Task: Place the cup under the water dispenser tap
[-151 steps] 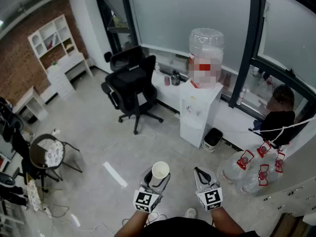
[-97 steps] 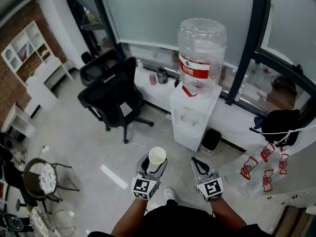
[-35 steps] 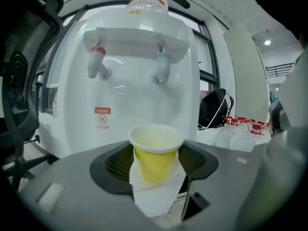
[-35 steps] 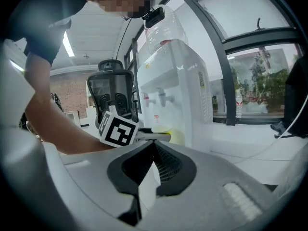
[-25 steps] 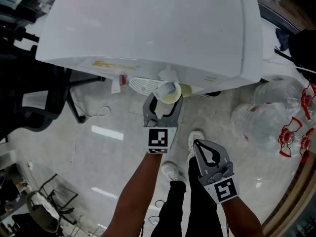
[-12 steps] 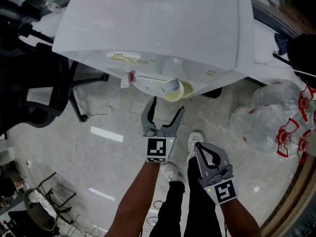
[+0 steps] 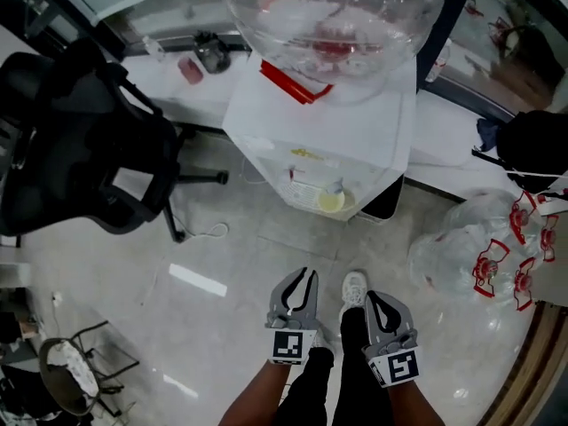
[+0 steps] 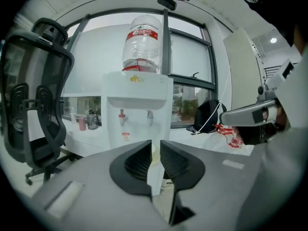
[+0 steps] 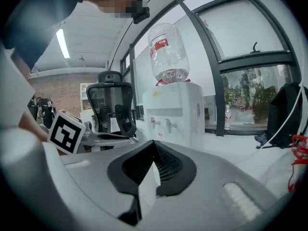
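The pale paper cup (image 7: 331, 201) stands in the recess of the white water dispenser (image 7: 355, 140), right under a tap (image 7: 334, 186). My left gripper (image 7: 304, 274) is well back from it over the floor. Its jaws are closing to a narrow gap and hold nothing. In the left gripper view the dispenser (image 8: 137, 109) is straight ahead, and a sliver of the cup (image 8: 154, 151) shows through the gap of the left gripper (image 8: 155, 143). My right gripper (image 7: 373, 295) hangs beside the left one, shut and empty. The right gripper view shows that gripper (image 9: 154, 143) and the dispenser (image 9: 173, 109) too.
A large clear water bottle (image 7: 328, 16) tops the dispenser. A black office chair (image 7: 80, 140) stands at the left. Several empty water jugs (image 7: 470, 247) lie at the right. A black bin (image 7: 388, 204) sits beside the dispenser, and a white counter (image 7: 169, 87) runs behind.
Both grippers have drawn back from the dispenser and risen. The left jaws, wide open half a second ago, have narrowed. The cup stays under the tap.
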`<state>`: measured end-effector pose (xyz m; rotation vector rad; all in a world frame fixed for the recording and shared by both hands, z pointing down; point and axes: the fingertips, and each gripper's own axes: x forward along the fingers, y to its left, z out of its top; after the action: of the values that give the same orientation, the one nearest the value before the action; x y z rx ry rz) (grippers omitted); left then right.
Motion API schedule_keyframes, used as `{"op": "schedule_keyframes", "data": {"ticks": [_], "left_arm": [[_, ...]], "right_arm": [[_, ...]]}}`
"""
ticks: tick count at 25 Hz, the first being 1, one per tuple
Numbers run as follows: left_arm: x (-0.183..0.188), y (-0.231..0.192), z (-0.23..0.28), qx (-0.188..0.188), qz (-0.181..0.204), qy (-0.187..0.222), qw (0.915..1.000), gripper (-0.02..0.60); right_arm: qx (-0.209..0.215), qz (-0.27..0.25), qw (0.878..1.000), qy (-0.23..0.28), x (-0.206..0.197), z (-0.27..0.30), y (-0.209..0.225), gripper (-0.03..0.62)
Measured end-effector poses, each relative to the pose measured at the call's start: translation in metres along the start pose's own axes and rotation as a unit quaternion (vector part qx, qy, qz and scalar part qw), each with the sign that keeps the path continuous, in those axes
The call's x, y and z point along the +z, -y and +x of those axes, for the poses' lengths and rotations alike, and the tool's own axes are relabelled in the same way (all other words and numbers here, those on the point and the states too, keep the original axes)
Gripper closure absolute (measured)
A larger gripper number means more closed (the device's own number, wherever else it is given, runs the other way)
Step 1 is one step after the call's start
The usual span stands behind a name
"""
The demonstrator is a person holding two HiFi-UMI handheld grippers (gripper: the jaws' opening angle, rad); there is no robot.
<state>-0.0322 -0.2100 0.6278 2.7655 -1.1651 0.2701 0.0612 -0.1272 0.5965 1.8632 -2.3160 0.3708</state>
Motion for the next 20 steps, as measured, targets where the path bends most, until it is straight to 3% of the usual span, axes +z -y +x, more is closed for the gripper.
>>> {"op": "schedule_keyframes", "data": {"ticks": [2,6,10,14,20], "left_arm": [[0.006,0.001,-0.028,0.005,-0.022,-0.023,0.9995,0.566],[0.041,0.011,-0.069,-0.011,-0.039,-0.039,0.9984,0.566],[0.092,0.012,-0.088,-0.030,-0.023,-0.021,0.9991,0.566],[0.146,0.006,-0.101,-0.019,-0.014,0.002,0.9997,0.566],[0.203,0.004,-0.109,-0.011,0.005,0.026,0.9996,0.566]], "right_arm": [[0.004,-0.006,1.000,-0.007,0.014,-0.017,-0.013,0.591],[0.016,-0.031,0.999,-0.006,0.052,-0.049,-0.037,0.591],[0.038,-0.064,0.997,0.004,0.104,-0.055,-0.060,0.592],[0.044,-0.052,0.997,0.048,0.168,-0.049,-0.071,0.592],[0.047,-0.094,0.992,0.068,0.219,-0.044,-0.063,0.592]]}}
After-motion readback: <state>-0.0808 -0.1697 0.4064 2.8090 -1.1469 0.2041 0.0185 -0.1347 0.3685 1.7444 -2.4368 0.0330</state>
